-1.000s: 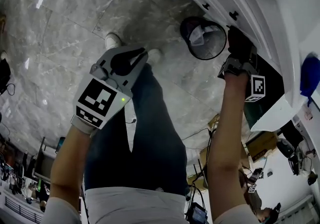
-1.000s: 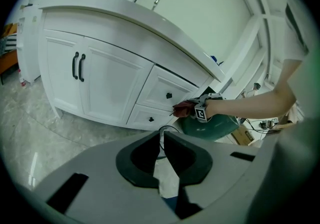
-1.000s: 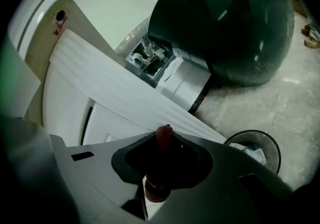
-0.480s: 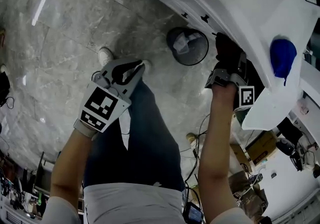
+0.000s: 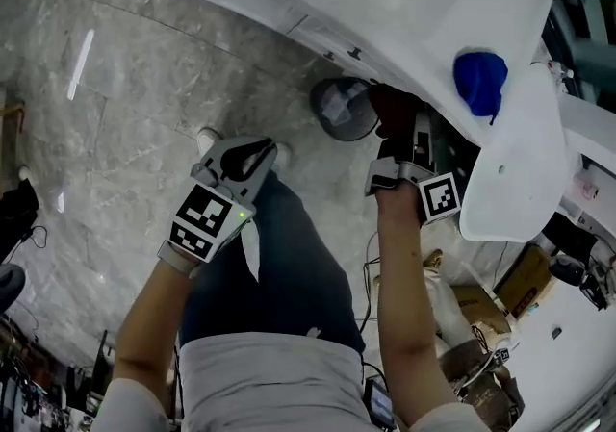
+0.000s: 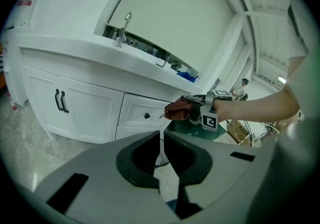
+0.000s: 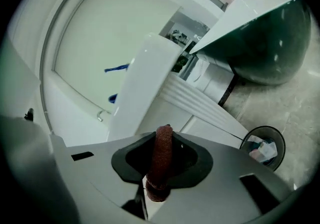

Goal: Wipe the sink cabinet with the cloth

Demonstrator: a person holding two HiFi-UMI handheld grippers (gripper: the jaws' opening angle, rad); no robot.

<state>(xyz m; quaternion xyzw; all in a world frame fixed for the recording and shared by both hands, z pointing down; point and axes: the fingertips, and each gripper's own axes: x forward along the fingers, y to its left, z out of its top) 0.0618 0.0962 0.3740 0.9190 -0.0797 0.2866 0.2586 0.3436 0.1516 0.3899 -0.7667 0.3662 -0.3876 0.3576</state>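
Right claw [image 5: 393, 127] is clenched on the one reddish-brown cloth [image 7: 161, 158], held at the sink cabinet [image 6: 85, 108] just under the counter [image 6: 100, 51] lip; I can't tell if it touches. My left claw [image 6: 161, 140] is closed on nothing, well apart over the floor [image 5: 115, 113]. One black bin [image 5: 342, 108] stands on the floor close beside the cloth. I count two bar handles [image 6: 60, 101], one drawer knob [image 6: 147, 115], one faucet [image 6: 123, 28] and one blue object [image 5: 479, 82] on the counter.
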